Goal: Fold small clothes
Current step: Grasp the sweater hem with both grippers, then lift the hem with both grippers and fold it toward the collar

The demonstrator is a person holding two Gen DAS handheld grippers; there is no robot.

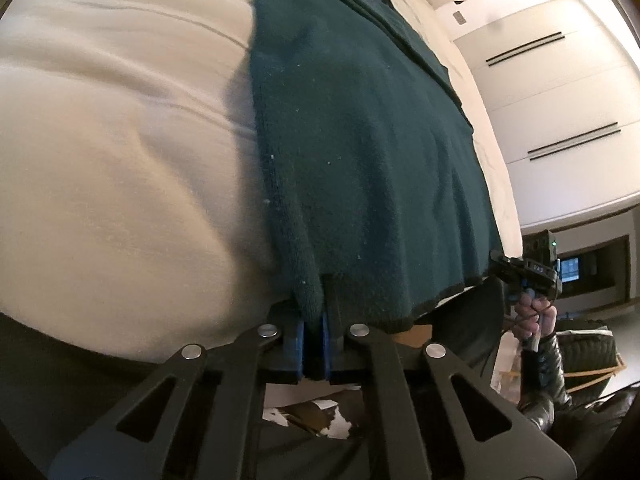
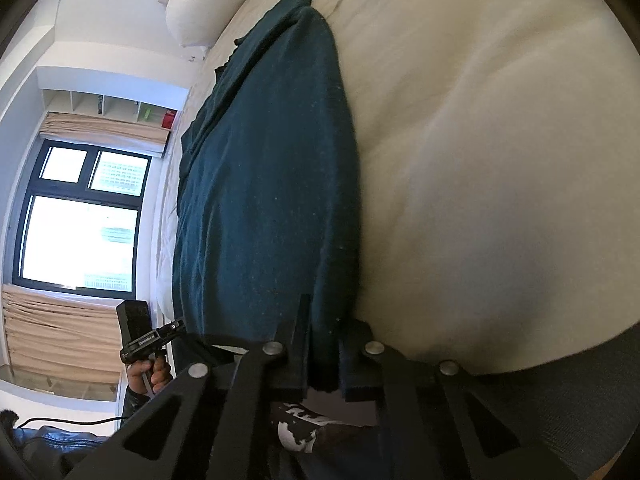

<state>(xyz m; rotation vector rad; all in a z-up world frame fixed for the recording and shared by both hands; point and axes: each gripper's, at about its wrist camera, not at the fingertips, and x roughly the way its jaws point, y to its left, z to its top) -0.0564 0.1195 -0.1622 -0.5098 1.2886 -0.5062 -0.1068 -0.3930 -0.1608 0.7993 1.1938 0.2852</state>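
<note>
Teal knit, a small garment (image 1: 360, 140), lay spread flat along the cream bed (image 1: 120, 140), its near hem hanging at the bed's edge where I had both tools on it. My left gripper (image 1: 316, 344) had its jaws pinched tight on one hem corner, and my right gripper (image 2: 326, 364) was clamped just as narrowly on the other corner. I judged the fold about to start. To do it well, I reckoned both corners had to rise together, level and evenly spaced, keeping the hem taut between them, then travel toward the far end without dragging the cloth beneath.
</note>
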